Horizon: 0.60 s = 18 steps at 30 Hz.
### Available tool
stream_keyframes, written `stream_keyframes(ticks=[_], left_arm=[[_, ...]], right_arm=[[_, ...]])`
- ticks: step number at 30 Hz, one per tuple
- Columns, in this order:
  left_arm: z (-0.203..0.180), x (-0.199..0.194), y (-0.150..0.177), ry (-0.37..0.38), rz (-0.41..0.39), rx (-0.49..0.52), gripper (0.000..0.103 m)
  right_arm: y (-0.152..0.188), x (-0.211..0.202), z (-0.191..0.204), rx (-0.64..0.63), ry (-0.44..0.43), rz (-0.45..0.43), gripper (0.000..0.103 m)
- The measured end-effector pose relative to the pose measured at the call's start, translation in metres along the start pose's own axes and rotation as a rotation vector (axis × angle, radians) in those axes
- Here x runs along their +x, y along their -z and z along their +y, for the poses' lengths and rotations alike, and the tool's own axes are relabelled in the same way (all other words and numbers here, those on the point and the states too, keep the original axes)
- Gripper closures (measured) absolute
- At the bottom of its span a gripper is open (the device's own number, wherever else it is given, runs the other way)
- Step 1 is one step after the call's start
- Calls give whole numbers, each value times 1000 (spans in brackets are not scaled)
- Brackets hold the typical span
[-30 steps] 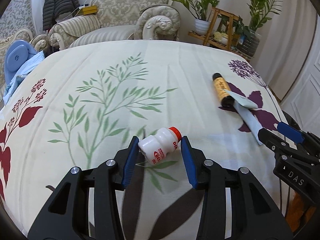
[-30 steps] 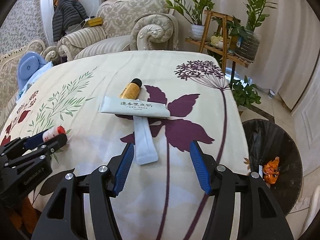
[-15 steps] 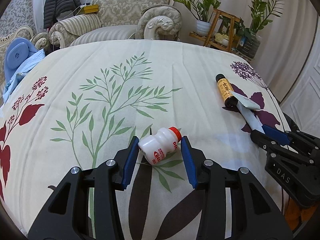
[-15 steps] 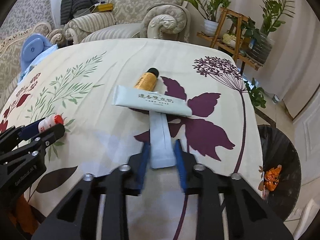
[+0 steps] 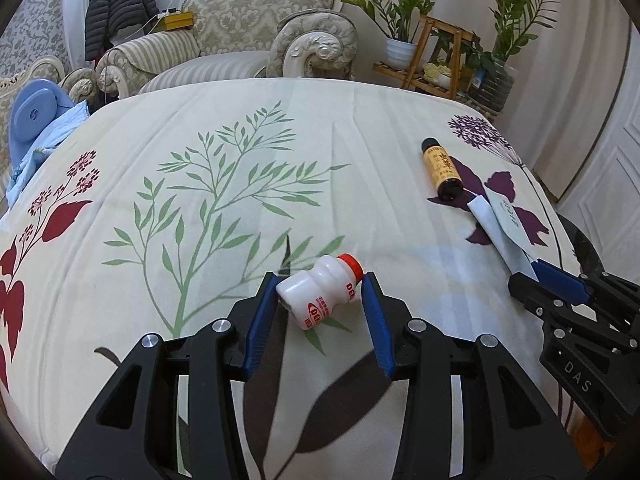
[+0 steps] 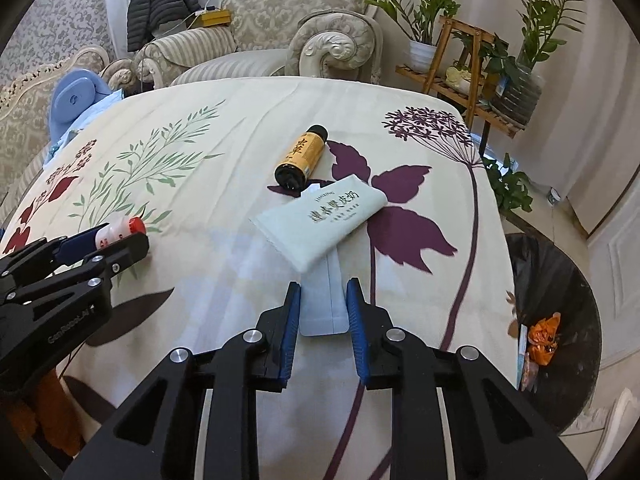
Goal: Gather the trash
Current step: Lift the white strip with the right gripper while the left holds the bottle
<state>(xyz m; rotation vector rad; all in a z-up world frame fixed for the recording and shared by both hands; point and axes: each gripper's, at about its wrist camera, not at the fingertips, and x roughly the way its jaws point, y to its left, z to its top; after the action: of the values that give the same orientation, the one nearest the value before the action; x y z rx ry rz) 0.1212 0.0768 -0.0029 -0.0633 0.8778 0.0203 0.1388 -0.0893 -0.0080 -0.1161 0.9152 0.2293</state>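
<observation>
Left gripper: The left gripper [image 5: 320,300] is clamped on the small white bottle [image 5: 318,294]. 1 blue pad presses the bottle's bottom and the other presses its red cap.

Small white bottle: It lies on its side on the flowered cloth [image 5: 200,152], near the front edge of the table.

Right gripper: The right gripper [image 6: 322,304] has its 2 blue pads pressed on the sides of the pale blue packet [image 6: 323,304].

Pale blue packet: It lies flat on the cloth. Its far end is tucked under the white packet [image 6: 320,222].

White packet: It has writing on it. It lies across the blue one, just beside the brown bottle [image 6: 300,158].

Brown bottle: It lies on its side and no gripper touches it.

Trash bin: The black bin [image 6: 560,320] stands on the floor, past the right edge of the table. Some orange trash is already inside.

Step now: I think both grippers have just grabbed 1 piece of trash each, and nothing is lifted yet.

Next move: Lift both things and carry them over to the bin. The blue packet must slide out from under the white one, so pull it gently or the white one may come along. The thin packet could slip out of the pads.

Count: 2 grippers, 2 bottles, 2 packets, 1 bin. That makes 4 pieces of trash on the table, 2 held and 2 waiting.
</observation>
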Motion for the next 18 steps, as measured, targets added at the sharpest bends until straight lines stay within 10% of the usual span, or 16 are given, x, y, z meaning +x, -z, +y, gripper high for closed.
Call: stream_keyframes(ticks=[18], left_arm=[[-6, -21, 25, -13, -18, 18, 61]], right_arm=[[28, -22, 9, 18, -51, -7, 78]])
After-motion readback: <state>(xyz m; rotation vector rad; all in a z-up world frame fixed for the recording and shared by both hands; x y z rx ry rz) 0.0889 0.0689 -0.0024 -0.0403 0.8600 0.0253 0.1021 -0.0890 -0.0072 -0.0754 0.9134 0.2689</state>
